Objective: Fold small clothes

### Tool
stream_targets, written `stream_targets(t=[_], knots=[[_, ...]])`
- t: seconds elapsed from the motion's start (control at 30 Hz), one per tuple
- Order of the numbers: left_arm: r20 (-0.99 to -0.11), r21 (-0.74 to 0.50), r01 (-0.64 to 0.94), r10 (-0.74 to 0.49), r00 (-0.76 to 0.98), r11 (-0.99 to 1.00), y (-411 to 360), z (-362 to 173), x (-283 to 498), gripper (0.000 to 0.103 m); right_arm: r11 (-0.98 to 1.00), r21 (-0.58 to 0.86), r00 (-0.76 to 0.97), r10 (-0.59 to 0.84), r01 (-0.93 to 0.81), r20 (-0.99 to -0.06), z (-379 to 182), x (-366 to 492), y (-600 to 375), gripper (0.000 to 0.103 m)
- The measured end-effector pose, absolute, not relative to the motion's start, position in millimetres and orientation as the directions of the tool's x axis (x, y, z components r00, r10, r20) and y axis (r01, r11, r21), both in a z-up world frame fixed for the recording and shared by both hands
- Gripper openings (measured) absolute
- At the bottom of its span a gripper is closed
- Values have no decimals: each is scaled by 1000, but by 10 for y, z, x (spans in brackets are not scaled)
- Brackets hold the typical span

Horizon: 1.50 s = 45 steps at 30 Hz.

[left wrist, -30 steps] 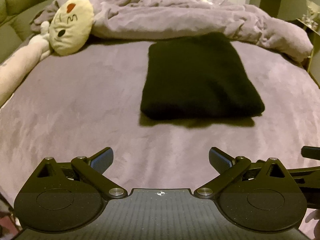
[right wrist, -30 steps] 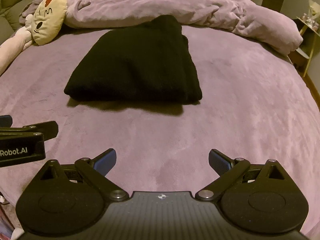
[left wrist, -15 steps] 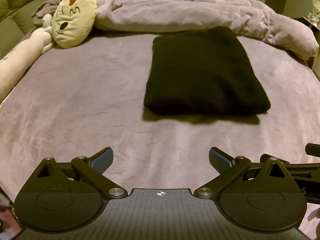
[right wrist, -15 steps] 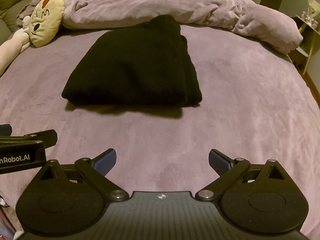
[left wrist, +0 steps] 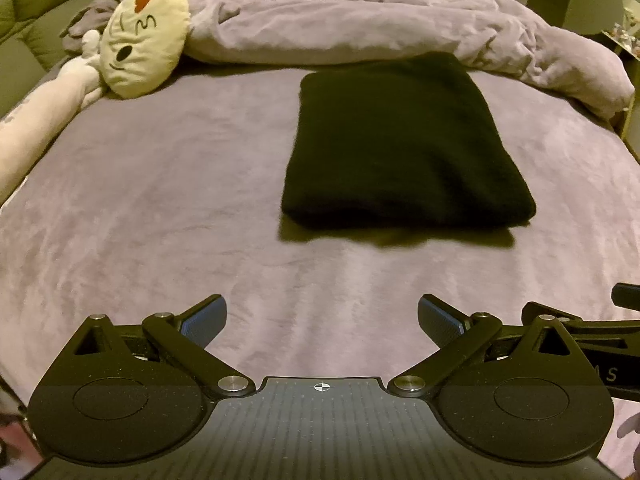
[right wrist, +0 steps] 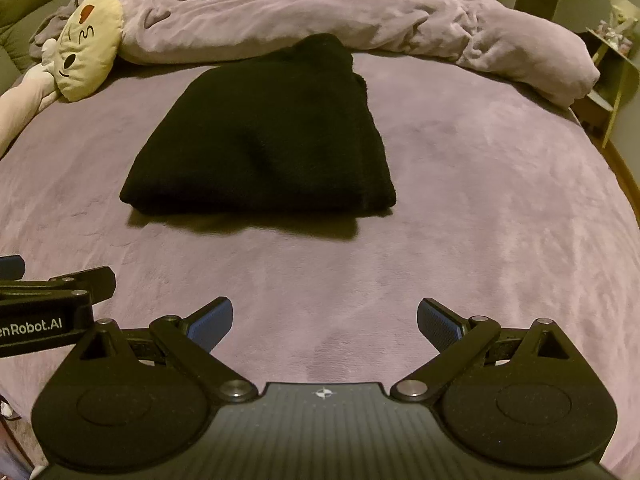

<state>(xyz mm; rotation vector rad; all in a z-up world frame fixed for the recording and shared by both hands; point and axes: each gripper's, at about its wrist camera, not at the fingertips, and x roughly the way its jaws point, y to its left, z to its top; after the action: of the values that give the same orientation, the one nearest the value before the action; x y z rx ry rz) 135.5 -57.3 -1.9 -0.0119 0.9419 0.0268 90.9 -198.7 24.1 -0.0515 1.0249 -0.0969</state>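
We've got both grippers spread wide and empty, the left gripper (left wrist: 322, 316) and right gripper (right wrist: 325, 316) hovering side by side over bare purple bedspread (left wrist: 160, 200), well short of the black garment (left wrist: 404, 140), which lies as a thick rectangle mid-bed, its far edge near the rumpled duvet (left wrist: 360, 28). It looks folded already; if we want another fold, we'd take the near two corners, pinching all layers, then lift evenly and lay them toward the far edge.

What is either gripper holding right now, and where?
Nothing. The left gripper and right gripper both have open, empty jaws; the folded black garment lies untouched.
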Motion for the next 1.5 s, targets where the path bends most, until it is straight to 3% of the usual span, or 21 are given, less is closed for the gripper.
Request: stream_targets(t=[1.5], knots=[[-814, -20, -34, 4, 581, 999, -636, -31, 1290, 103, 994, -87, 528, -112, 72, -842, 268, 809, -2019, 99]])
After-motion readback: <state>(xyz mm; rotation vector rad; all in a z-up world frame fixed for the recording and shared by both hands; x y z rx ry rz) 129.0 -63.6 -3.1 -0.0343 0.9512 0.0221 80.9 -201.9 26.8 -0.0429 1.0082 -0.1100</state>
